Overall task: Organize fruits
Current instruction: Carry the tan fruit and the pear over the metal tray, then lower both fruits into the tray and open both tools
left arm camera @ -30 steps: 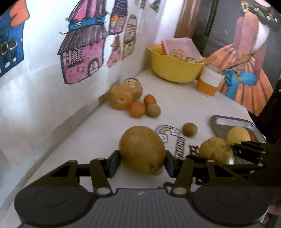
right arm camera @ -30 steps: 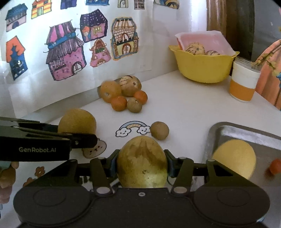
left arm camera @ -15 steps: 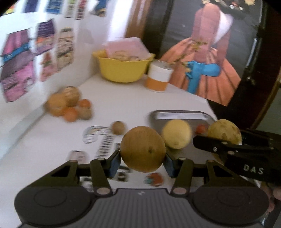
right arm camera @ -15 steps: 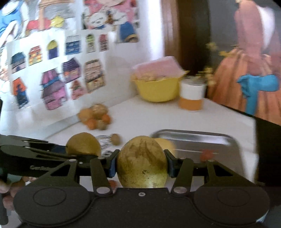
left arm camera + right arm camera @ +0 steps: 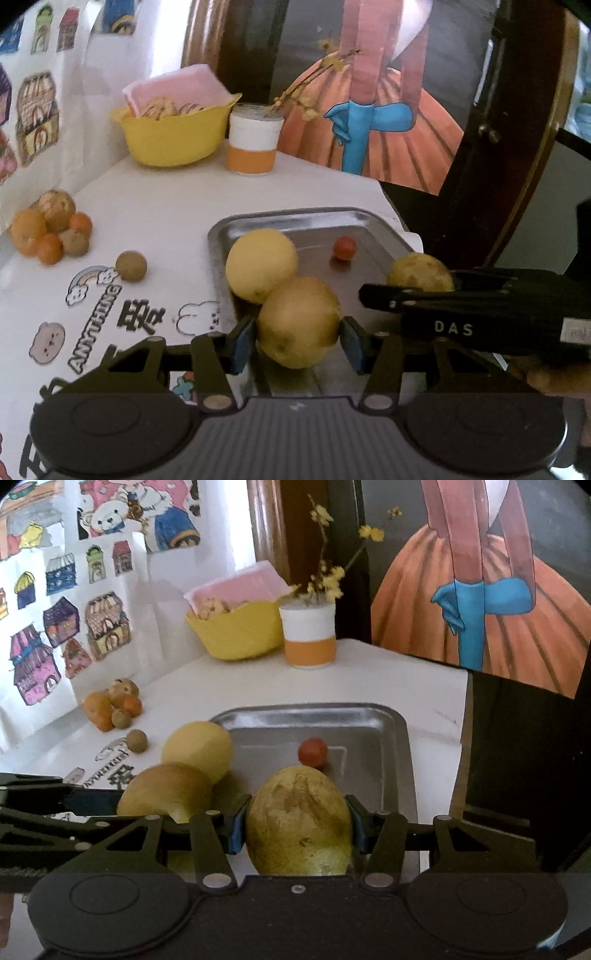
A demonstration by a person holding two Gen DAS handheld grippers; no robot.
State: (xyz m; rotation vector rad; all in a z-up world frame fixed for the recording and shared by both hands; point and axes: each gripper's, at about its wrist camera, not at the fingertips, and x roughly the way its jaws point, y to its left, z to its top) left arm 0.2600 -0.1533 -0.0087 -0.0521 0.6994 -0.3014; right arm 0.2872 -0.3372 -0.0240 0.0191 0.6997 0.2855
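Yellow-brown and round, the pear (image 5: 298, 322) sits clamped between the blue pads of the left tool (image 5: 298, 336). A second ago it hung over the stickered counter (image 5: 177, 206); now it hangs over the near left corner of the metal tray (image 5: 258, 218). The right tool (image 5: 297, 827) is closed on a blotchy green-yellow mango (image 5: 298, 821), which has likewise come from beside the tray to above its near edge. Both fruits look ready to be lowered and let go, so two more pieces are close to sorted.

Just ahead of the left tool a big yellow fruit (image 5: 261, 264) lies in the tray, seemingly touching the pear, with a small red fruit (image 5: 344, 248) further in. Well off to the left remain a lone brown fruit (image 5: 131, 266) and a heap of oranges (image 5: 50, 230) by the wall.

The left view shows the stickers and the right tool from the side, hiding its grip. The right view shows that grip squarely, and the free tray floor ahead of the mango.
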